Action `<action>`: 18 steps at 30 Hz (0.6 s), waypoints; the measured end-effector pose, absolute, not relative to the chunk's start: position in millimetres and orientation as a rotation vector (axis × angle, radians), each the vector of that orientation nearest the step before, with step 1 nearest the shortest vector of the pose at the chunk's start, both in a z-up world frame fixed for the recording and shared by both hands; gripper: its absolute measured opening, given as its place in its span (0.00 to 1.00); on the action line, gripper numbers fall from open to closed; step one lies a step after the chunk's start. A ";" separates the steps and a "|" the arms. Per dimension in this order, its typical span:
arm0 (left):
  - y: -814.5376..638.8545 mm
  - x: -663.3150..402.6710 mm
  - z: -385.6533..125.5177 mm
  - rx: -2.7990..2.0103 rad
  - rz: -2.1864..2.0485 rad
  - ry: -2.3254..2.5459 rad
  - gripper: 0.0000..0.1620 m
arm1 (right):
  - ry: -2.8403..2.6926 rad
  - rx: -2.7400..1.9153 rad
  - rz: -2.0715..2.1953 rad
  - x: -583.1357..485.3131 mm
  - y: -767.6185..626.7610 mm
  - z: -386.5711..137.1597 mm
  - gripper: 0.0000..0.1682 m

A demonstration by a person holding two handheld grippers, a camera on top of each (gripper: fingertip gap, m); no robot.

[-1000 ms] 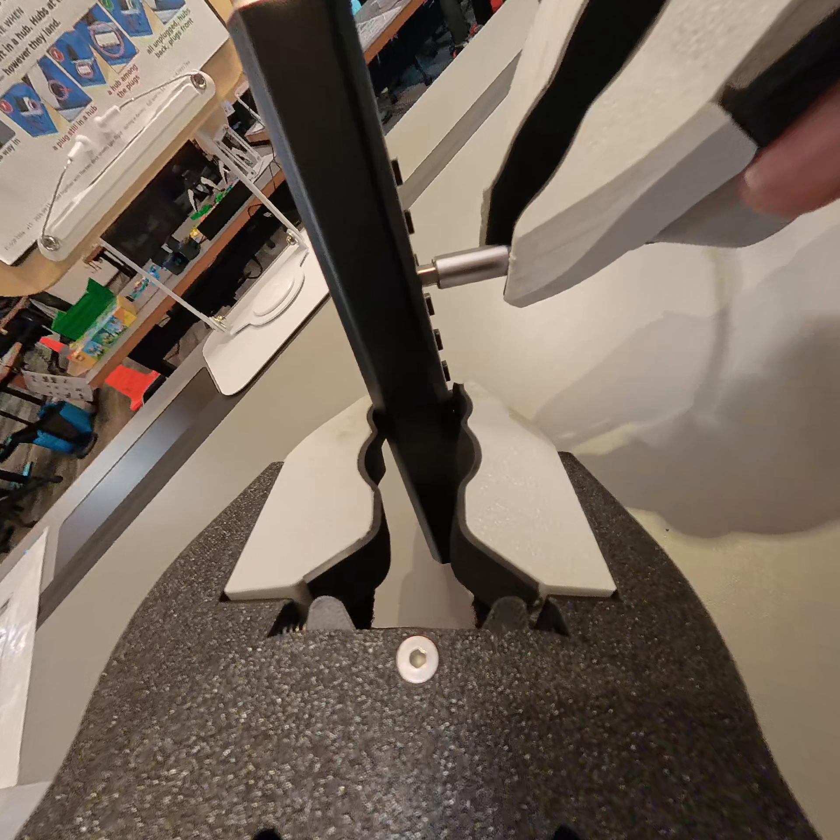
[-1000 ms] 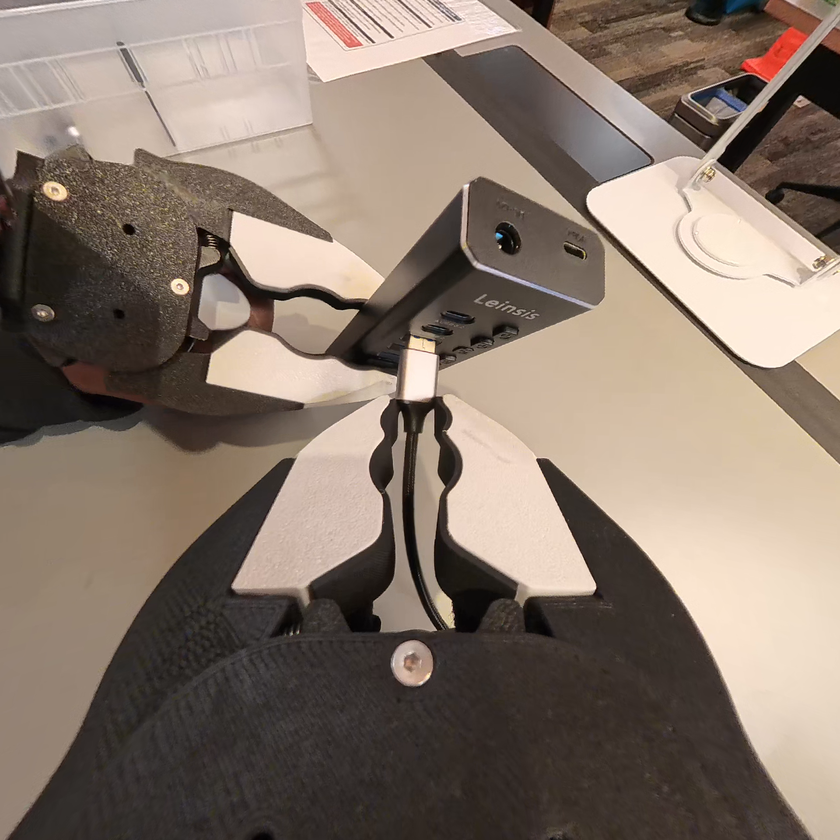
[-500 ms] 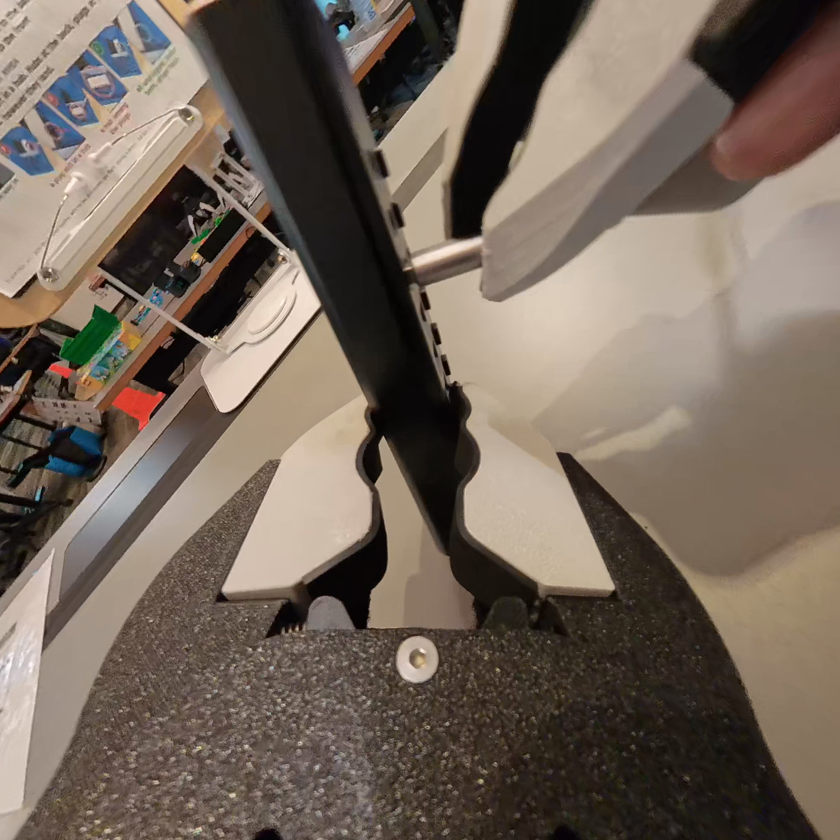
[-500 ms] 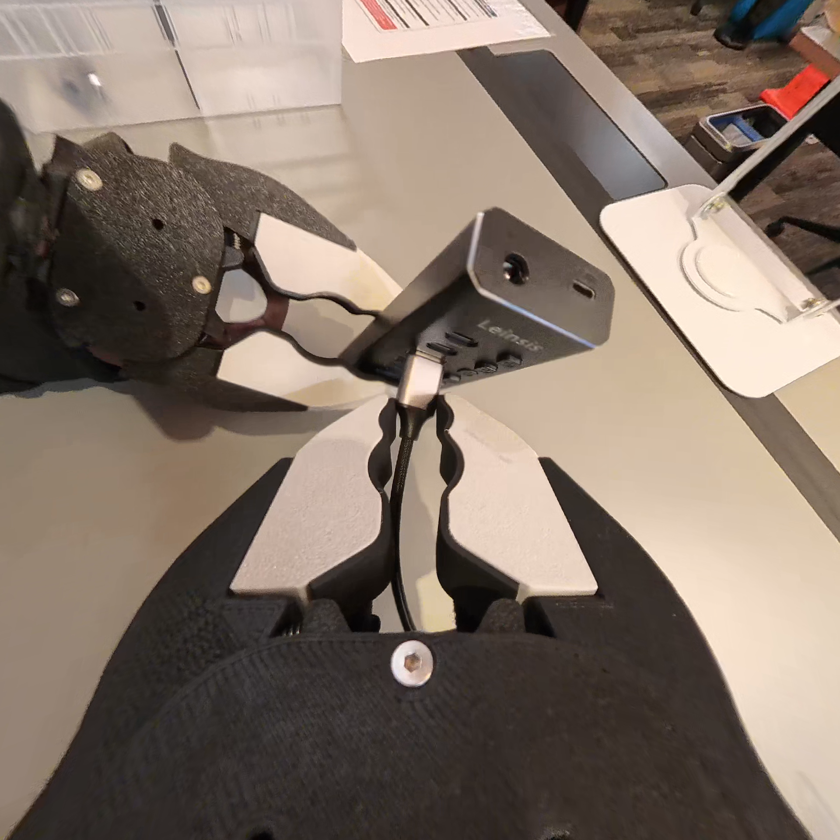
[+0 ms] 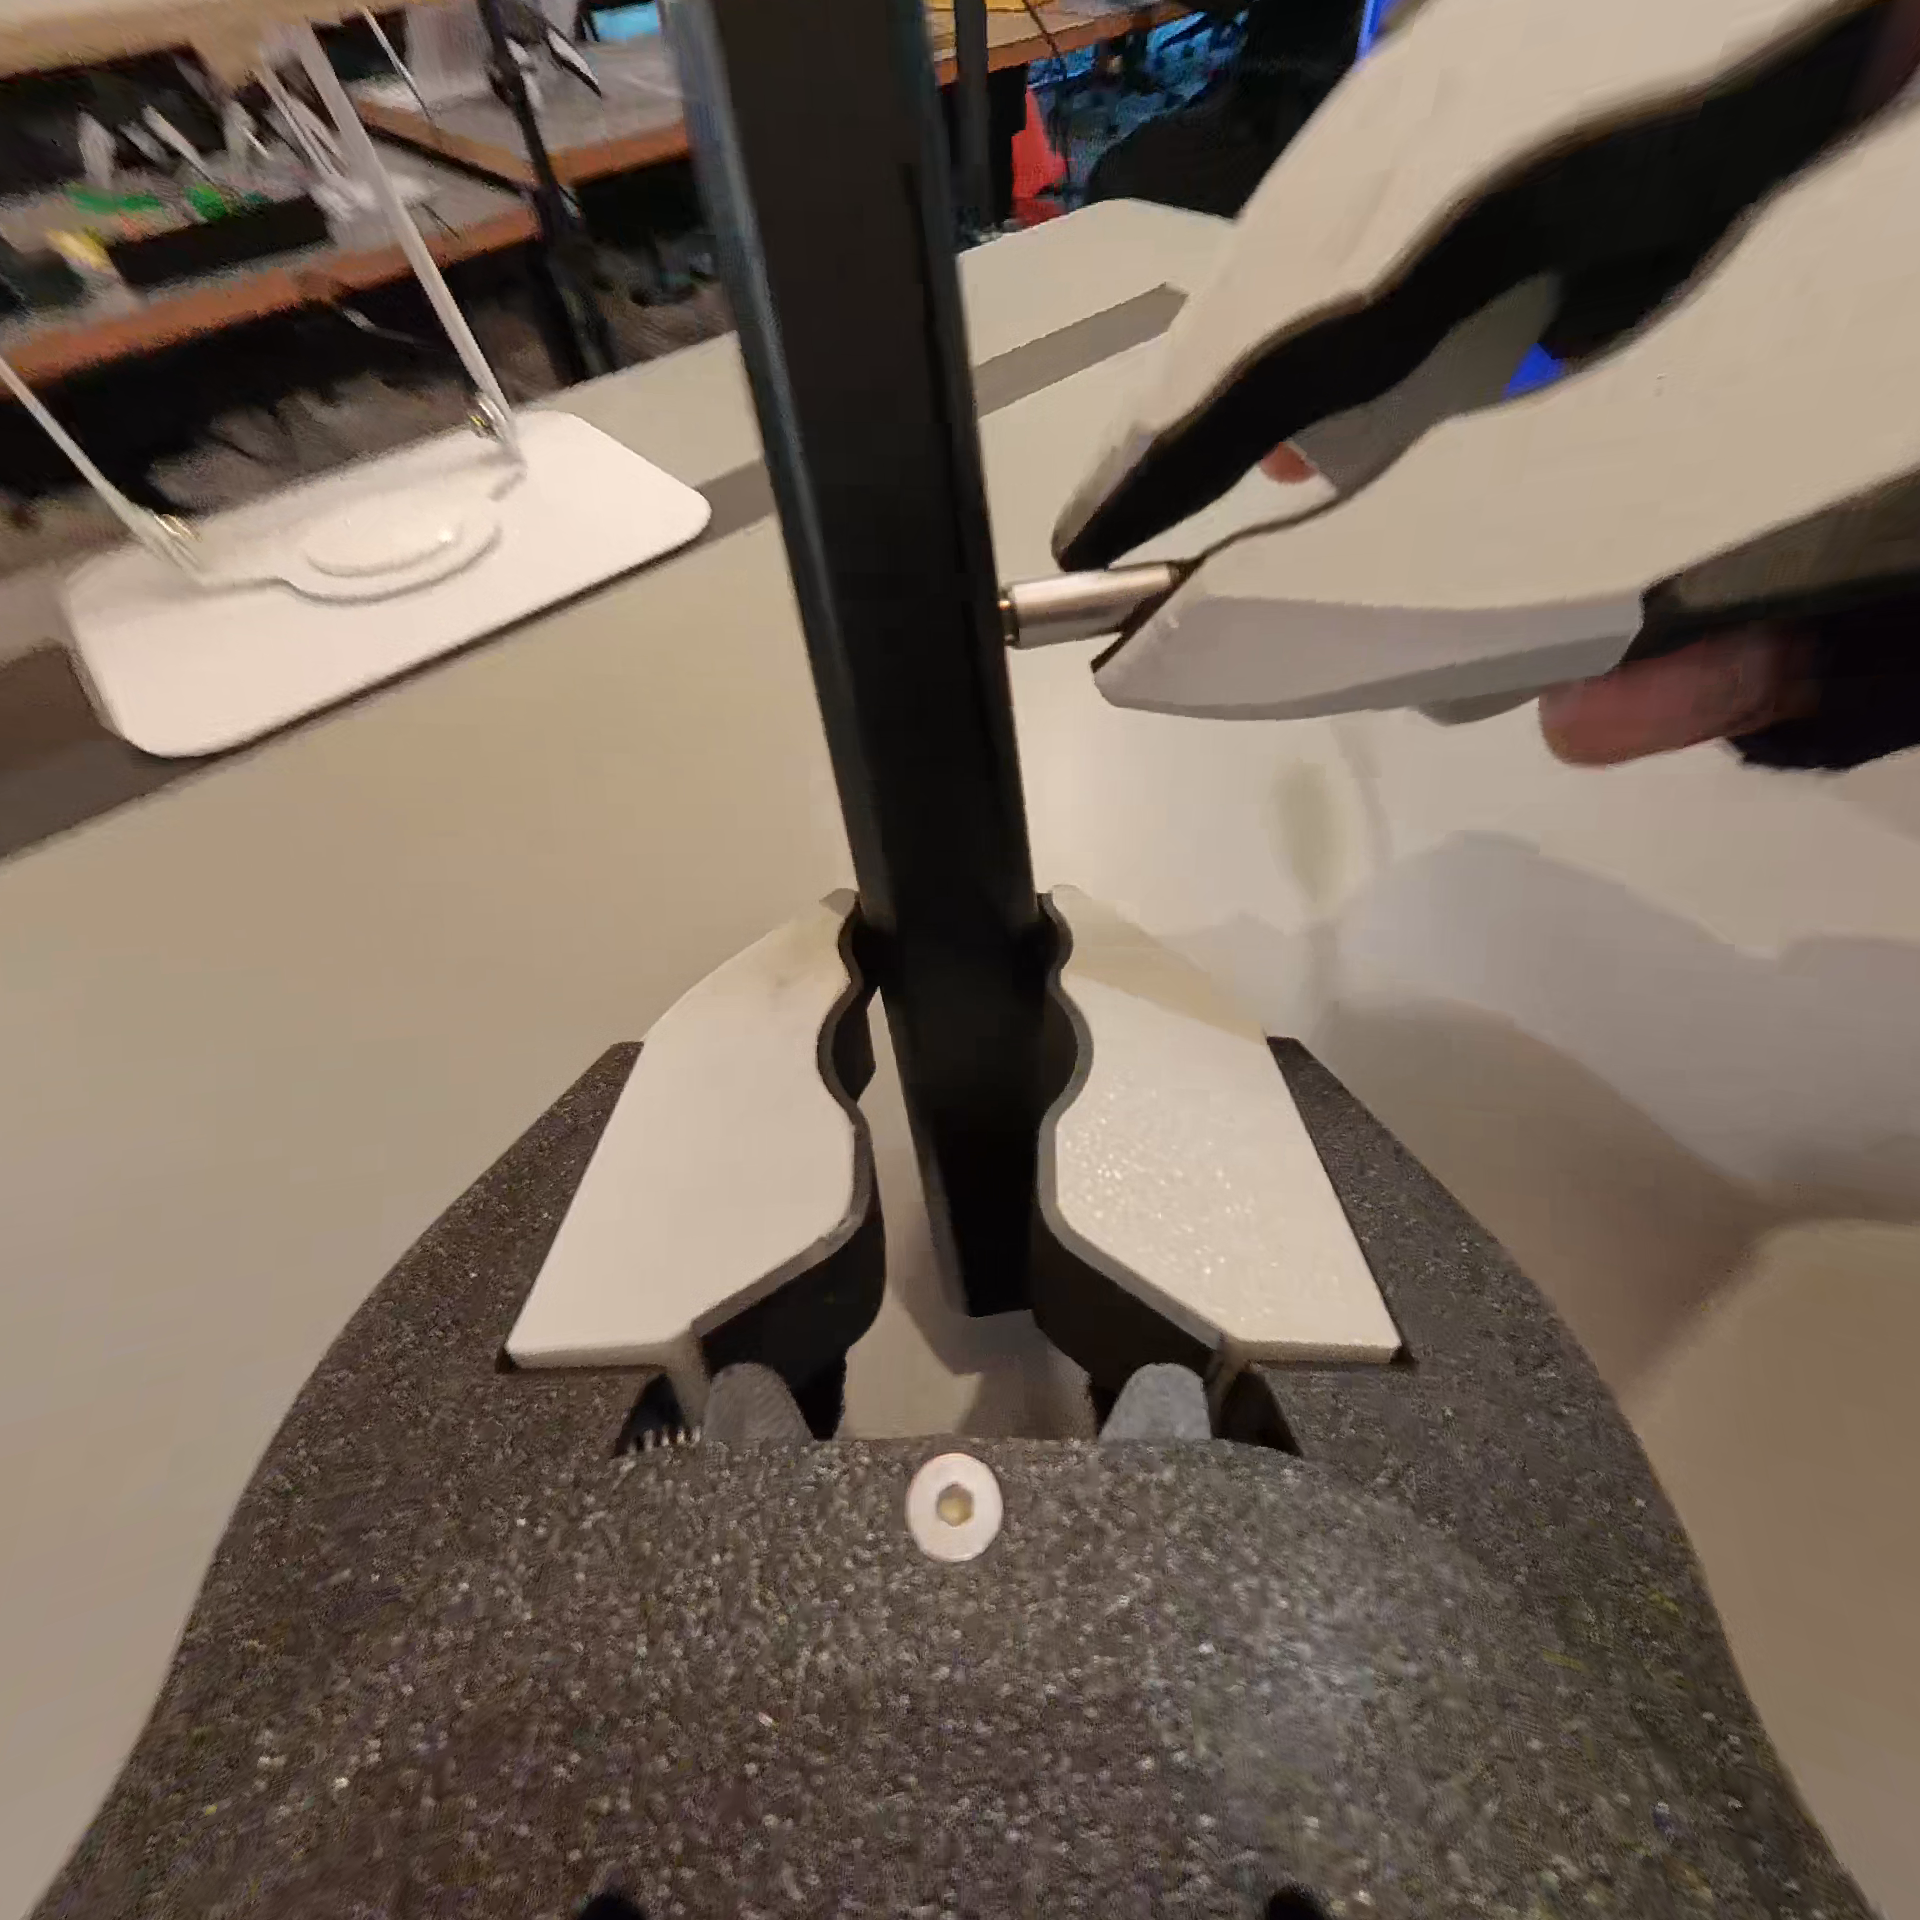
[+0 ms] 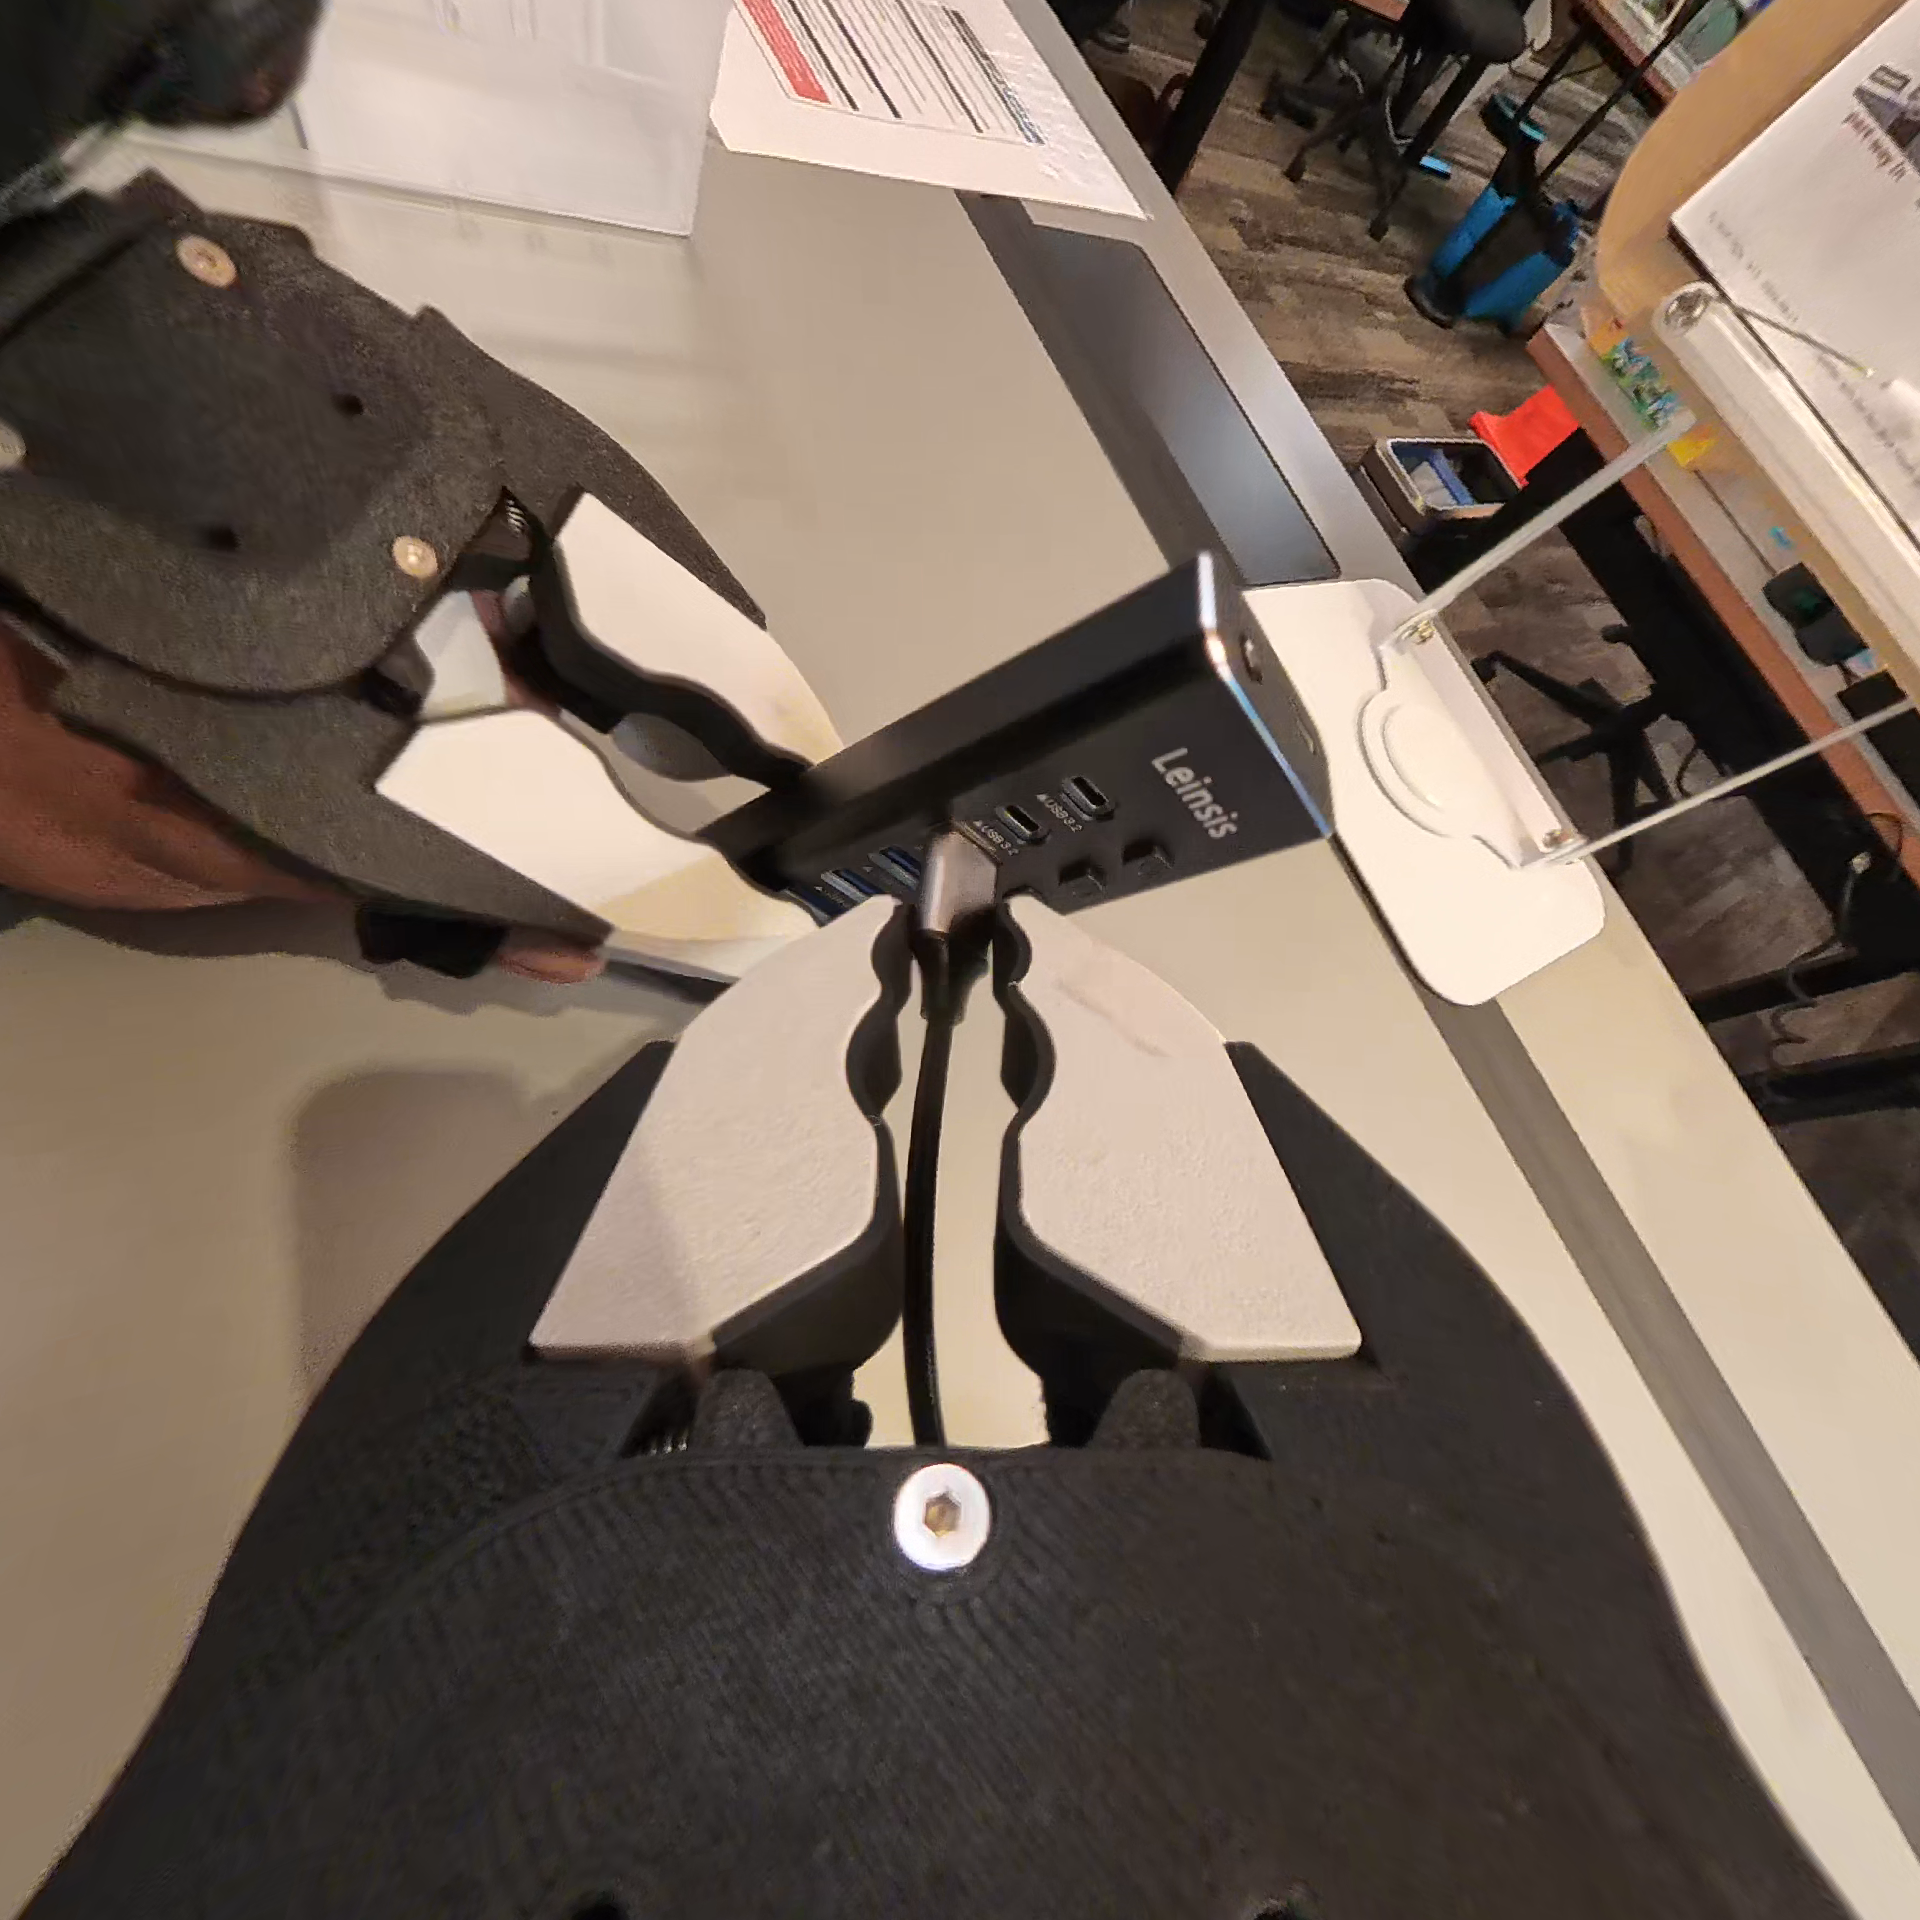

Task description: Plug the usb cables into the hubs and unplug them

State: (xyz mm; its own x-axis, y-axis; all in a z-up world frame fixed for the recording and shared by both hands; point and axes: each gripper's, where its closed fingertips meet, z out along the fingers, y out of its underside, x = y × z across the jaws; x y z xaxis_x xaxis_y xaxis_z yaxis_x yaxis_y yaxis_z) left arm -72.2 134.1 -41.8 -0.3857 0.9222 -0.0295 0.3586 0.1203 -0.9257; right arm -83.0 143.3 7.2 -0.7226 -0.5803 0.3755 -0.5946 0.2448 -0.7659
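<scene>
One hub (image 6: 1039, 727), one cable (image 6: 925, 1195), two grippers. Left gripper (image 5: 951, 925) stays clamped on the hub's near end, holding it clear of the table (image 5: 416, 935). Right gripper (image 6: 951, 914) pinches the cable just behind the silver plug (image 6: 951, 868). Since a second ago the hub has swung and the plug's tip has disappeared into a port, at 3 o'clock of the hub in the left wrist view. Judgement: plug seated; unplugging comes next.

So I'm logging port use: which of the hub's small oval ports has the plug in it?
The oval port nearest the left gripper: the silver plug sits there, the other two are empty.
</scene>
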 end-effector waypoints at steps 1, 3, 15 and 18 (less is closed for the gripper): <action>134.4 -70.9 -41.2 -1.178 1.183 -1.828 0.17 | -2.451 1.159 1.526 -82.8 141.4 8.0 0.07; 132.2 -67.5 -44.2 -1.065 1.050 -1.863 0.17 | -2.418 1.148 1.530 -83.3 138.4 10.8 0.05; 131.2 -55.3 -61.1 -0.633 0.539 -1.859 0.16 | -2.475 1.177 1.635 -83.0 184.0 -7.0 0.15; 128.9 -54.1 -63.4 -0.589 0.491 -1.862 0.17 | -2.365 1.234 1.633 -89.1 188.8 -21.7 0.16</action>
State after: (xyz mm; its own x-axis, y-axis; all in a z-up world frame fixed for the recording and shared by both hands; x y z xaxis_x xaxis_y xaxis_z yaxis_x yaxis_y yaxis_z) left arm -54.1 128.9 -63.4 -0.3060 0.6065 0.7339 0.1661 0.7930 -0.5861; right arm -89.1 188.8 -21.7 -0.6886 -0.5892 0.4226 -0.6039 0.1436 -0.7840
